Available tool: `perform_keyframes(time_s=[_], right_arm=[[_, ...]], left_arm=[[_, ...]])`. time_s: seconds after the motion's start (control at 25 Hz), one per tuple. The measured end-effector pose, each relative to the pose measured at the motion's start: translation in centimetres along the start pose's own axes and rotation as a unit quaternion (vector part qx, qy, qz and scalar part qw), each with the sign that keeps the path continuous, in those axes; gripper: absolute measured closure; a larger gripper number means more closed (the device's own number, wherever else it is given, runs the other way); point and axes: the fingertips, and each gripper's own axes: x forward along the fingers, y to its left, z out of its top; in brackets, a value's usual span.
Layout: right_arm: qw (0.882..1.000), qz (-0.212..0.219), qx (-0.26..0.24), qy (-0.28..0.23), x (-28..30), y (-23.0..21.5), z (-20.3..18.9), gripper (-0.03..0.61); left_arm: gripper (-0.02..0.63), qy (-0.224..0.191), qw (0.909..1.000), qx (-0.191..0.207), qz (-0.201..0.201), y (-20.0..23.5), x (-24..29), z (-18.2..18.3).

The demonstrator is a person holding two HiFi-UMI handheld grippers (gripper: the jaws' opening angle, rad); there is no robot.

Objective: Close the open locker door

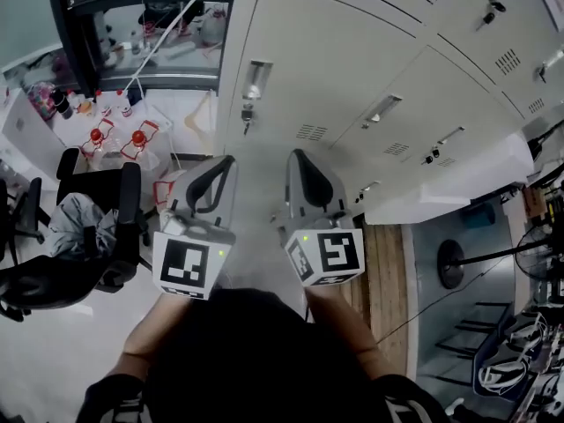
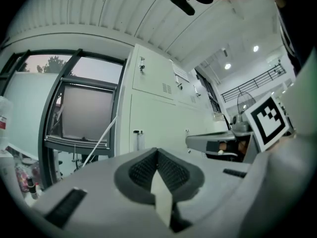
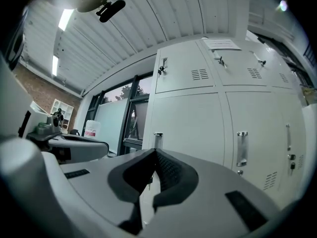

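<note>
Yet to swing shut the open locker door [image 1: 445, 181], jutting out at the right.
Holding left claw [image 1: 226, 162] and right claw [image 1: 297, 157] pressed together on nothing, facing shut lockers [image 1: 335, 69], apart from that door.

Bright, even light; fisheye-bent edges, dark vignetted corners.

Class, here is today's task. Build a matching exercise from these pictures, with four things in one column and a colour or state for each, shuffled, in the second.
Things:
1. office chair
2. open locker door
3. bottle caps
4. right gripper

Colour or state:
a. red
b. shut, nothing between the jaws
c. black
d. white, swung outward

Pairs: 1-c, 2-d, 3-a, 4-b
</note>
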Motion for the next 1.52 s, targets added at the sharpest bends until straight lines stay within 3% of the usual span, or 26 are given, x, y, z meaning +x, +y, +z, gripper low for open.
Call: perform_keyframes(time_s=[0.72, 1.52], right_arm=[[1.0, 0.005, -0.004, -0.001, -14.9, -1.4, -2.3, 0.561], [1.0, -0.012, 0.001, -0.028, -17.6, -2.8, -1.6, 0.561]], left_arm=[[0.614, 0.022, 0.9982, 0.031, 0.047, -9.5, -7.9, -0.8], [0.614, 0.001, 0.9971, 0.037, 0.066, -11.3, -8.9, 0.3]])
